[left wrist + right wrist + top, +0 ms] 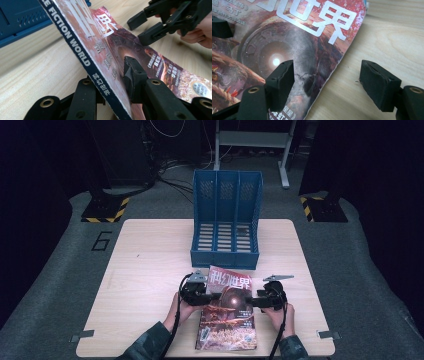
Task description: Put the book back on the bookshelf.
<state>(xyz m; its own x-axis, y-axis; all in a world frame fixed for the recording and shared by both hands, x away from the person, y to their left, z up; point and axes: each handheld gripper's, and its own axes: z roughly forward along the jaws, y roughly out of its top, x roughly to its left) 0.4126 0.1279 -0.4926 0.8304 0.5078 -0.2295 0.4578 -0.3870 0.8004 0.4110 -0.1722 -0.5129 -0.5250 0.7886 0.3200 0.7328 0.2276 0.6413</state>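
Jaws of our left gripper (110,82) clamp the glossy red science-fiction magazine (227,312) at its blue spine; our right gripper (327,82) stands wide, gripping nothing.

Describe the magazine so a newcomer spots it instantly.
Start at the blue file rack standing at the table's far edge. Just in front of it, near the person's edge, lies the magazine, between the two tools. It is the one printed thing: a glossy reddish cover with large white characters and a dark blue spine.

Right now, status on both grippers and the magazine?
Left gripper clamped on the magazine spine edge, lifting it. Right gripper open, straddling the far edge. Blue file rack stands beyond, path clear.
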